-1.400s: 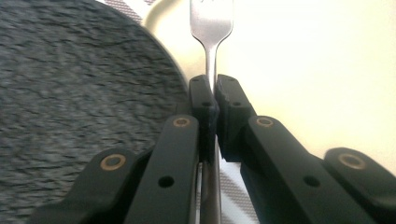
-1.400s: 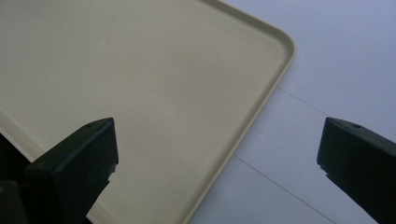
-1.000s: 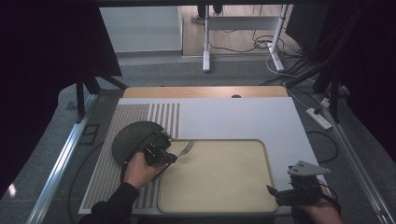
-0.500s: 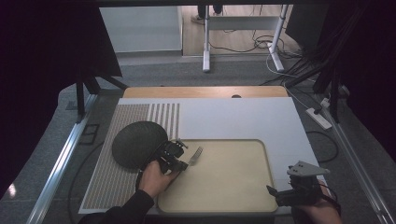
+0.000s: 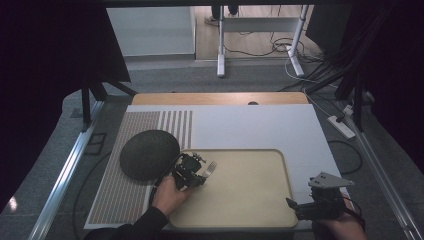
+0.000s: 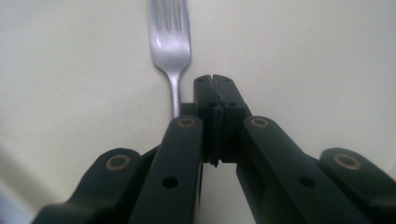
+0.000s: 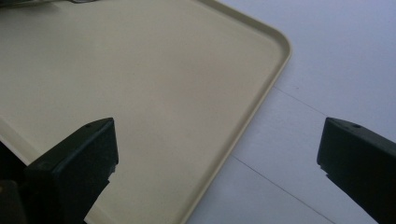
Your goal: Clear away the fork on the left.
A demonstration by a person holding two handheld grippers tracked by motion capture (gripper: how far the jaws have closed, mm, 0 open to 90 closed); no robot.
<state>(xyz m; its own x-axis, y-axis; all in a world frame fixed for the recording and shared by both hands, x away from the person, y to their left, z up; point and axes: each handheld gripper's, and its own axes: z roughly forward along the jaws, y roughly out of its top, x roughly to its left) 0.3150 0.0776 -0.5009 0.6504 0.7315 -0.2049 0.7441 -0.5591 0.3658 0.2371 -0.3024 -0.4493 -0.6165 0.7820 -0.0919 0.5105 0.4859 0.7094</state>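
The left gripper (image 5: 196, 172) sits over the near-left part of the beige tray (image 5: 260, 210), its jaws pressed together at the tips. In the left gripper view those jaws (image 6: 215, 100) meet with no gap, and the fork (image 6: 171, 46) runs up from beside and beneath them: its handle passes just left of the closed tips and disappears under the left jaw, so whether the pads pinch the handle lower down cannot be told. The tines point away from the gripper, over bare tray (image 6: 303, 56). From the high view the fork (image 5: 210, 168) pokes out of the gripper toward the tray's middle, tines up and to the right, close above or on the tray surface; which of the two is unclear. Just left of the tray lies a dark round plate (image 5: 148, 154) on the striped part of the white mat (image 5: 250, 125), with the left hand (image 5: 167, 196) next to its near edge. The right gripper (image 5: 300, 207) rests at the tray's near-right corner, jaws spread wide with nothing between them; in the right gripper view its fingertips (image 7: 91, 140) frame the tray's rounded corner (image 7: 280, 46) and the mat (image 7: 336, 56) beyond.
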